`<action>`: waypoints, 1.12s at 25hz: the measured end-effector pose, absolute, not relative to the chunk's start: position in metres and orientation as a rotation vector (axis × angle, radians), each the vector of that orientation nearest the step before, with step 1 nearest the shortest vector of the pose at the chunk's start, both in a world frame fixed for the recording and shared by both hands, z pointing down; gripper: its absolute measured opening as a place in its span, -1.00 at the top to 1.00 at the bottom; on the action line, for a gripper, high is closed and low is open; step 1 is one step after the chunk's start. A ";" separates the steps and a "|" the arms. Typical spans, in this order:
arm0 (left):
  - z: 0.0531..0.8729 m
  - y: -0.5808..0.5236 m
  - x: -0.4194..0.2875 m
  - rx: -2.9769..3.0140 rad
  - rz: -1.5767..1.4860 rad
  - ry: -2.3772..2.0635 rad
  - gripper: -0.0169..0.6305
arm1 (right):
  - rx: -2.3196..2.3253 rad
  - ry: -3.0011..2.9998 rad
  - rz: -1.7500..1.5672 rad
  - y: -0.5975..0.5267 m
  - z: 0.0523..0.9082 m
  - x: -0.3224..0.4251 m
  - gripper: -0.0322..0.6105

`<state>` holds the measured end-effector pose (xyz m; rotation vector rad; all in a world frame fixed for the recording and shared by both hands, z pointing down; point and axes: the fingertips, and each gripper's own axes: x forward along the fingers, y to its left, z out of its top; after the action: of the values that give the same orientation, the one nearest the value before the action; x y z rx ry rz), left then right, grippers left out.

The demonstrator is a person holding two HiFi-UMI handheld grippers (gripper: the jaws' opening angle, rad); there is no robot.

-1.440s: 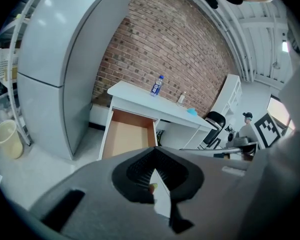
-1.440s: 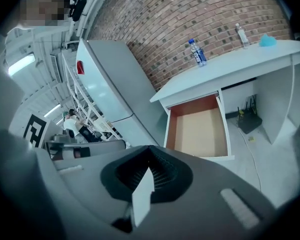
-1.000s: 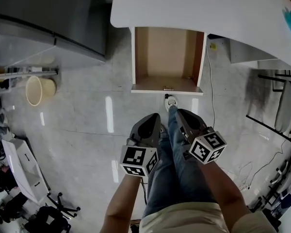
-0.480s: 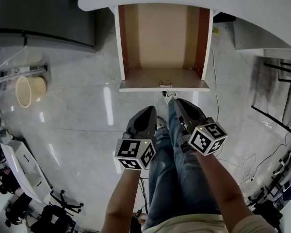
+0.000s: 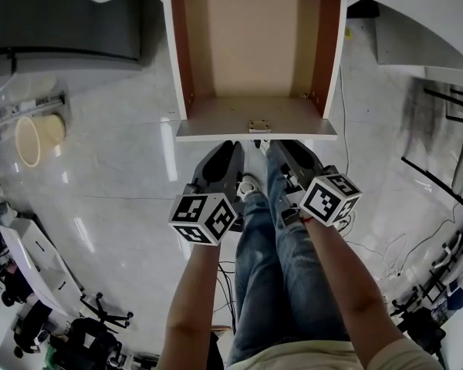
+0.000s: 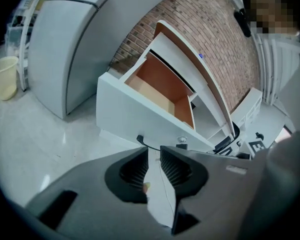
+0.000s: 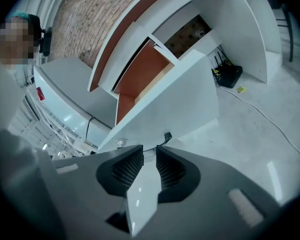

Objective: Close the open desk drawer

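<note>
The desk drawer [image 5: 216,136] stands pulled out from under the white desk top [image 5: 417,6], its brown inside empty and a small lock [image 5: 258,126] at the middle of its white front. My left gripper [image 5: 228,146] and right gripper [image 5: 282,146] point side by side at that front, just short of it. In the left gripper view the left gripper [image 6: 151,151] shows a narrow gap; its jaws have just been opening and nothing is between them. The right gripper [image 7: 150,151] also stands slightly open and empty before the drawer front [image 7: 180,99].
The person's legs in jeans [image 5: 270,268] and a white shoe [image 5: 249,185] are below the grippers. A grey cabinet [image 5: 54,14] and a cream wastebasket [image 5: 29,139] stand at the left. Cables [image 5: 370,260] lie on the tiled floor at the right.
Both grippers have sunk and come forward to the drawer front. The drawer now looks larger and nearer in the head view.
</note>
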<state>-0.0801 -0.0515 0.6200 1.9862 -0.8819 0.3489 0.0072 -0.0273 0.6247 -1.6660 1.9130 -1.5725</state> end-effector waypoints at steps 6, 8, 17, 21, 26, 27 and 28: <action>0.643 -0.059 -0.079 1.942 0.369 -0.874 0.45 | -1.663 1.797 -1.604 -0.034 0.639 0.017 0.58; 0.650 -0.061 -0.078 1.930 0.380 -0.867 0.35 | -1.659 1.763 -1.612 -0.037 0.643 0.019 0.57; 0.663 -0.082 -0.071 1.898 0.341 -0.870 0.18 | -1.656 1.725 -1.625 -0.050 0.658 0.023 0.58; 0.665 -0.087 -0.066 1.906 0.354 -0.865 0.19 | -1.660 1.697 -1.630 -0.053 0.663 0.025 0.60; 0.670 -0.088 -0.061 1.921 0.383 -0.851 0.34 | -1.656 1.697 -1.590 -0.053 0.664 0.024 0.65; 0.670 -0.088 -0.059 1.932 0.383 -0.838 0.40 | -1.644 1.677 -1.586 -0.053 0.665 0.024 0.66; 0.669 -0.088 -0.057 1.943 0.380 -0.824 0.43 | -1.631 1.655 -1.584 -0.053 0.665 0.024 0.66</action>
<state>-0.0566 -0.0882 0.6692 1.9434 -0.8236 0.3799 0.0238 -0.0530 0.6653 -1.6310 1.6550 -1.5839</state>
